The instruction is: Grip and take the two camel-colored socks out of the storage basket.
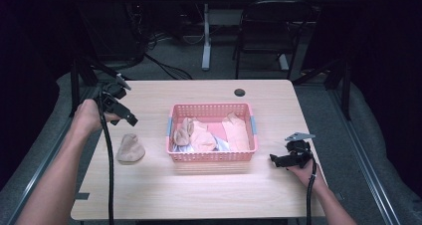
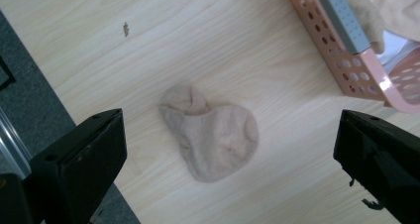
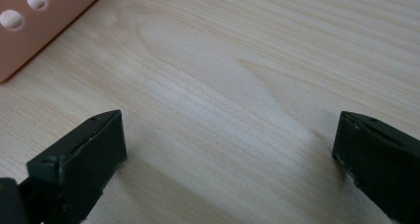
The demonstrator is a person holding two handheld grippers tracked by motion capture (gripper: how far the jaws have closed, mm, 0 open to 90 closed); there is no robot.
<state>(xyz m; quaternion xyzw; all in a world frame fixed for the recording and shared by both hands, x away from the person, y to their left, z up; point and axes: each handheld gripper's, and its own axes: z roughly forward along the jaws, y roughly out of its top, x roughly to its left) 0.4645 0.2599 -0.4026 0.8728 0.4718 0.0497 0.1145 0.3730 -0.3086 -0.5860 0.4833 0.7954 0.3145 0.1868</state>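
Left gripper (image 1: 130,119) jaws wide apart, above the beige cloth ball (image 1: 130,149), probably a rolled sock, near the desk's left edge. Right gripper (image 1: 274,159) also spread, empty, low near the right edge beside the pink basket (image 1: 213,157).

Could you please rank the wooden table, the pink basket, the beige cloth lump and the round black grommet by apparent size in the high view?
1. wooden table
2. pink basket
3. beige cloth lump
4. round black grommet, which lies farther from the camera but is plainly smallest.
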